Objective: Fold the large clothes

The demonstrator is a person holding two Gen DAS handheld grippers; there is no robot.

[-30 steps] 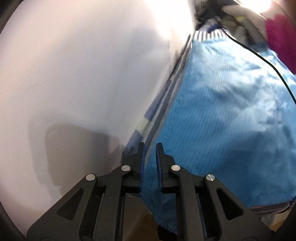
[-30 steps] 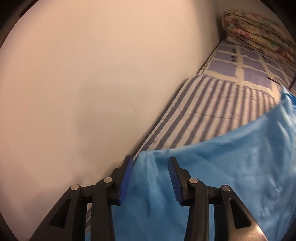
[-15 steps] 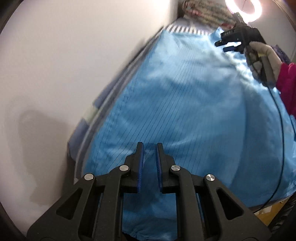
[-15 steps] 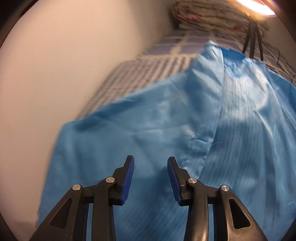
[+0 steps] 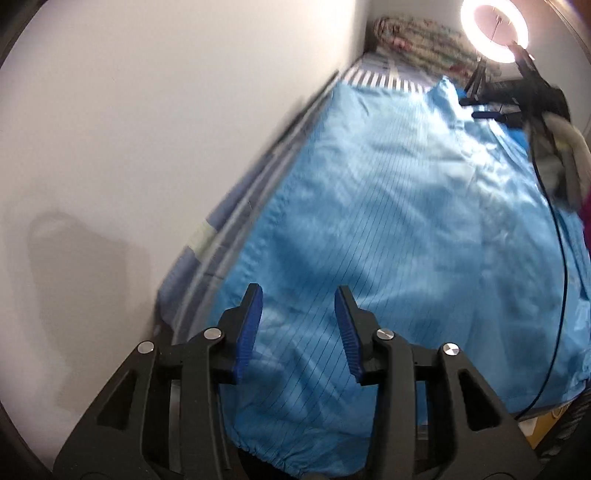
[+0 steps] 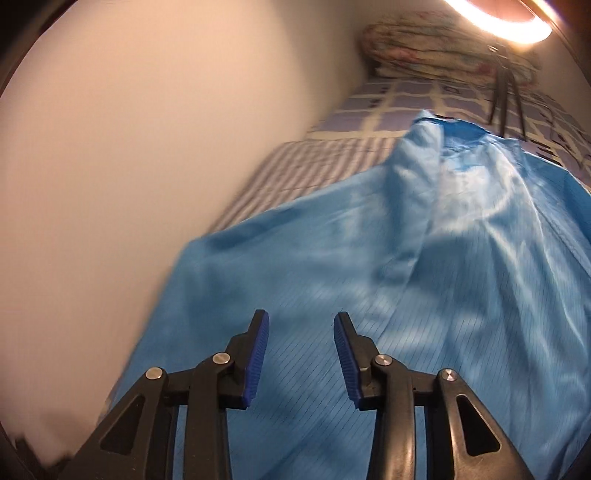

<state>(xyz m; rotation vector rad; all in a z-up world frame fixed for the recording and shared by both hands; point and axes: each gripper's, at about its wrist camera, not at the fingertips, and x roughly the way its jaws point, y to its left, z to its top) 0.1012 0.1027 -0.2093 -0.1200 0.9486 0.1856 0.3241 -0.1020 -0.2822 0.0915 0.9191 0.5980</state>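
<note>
The blue garment lies spread on the bed, its long axis running from the elasticated hem at the bottom centre of the left wrist view to the collar at the upper right, alongside the wall on the left of the frame. The left gripper stands at the hem end with its jaws apart; they have just been opening, and the cloth lies under them, clamped by neither pad. The right gripper hovers over the upper half of the garment, jaws likewise apart and holding nothing, with a long crease leading from it toward the collar. In the left wrist view the right gripper appears small at the upper right, near the ring light. Judged from this layout, the left gripper is nearer the hem and the right nearer the collar, so a fold along the length would bring one end toward the other.
</note>
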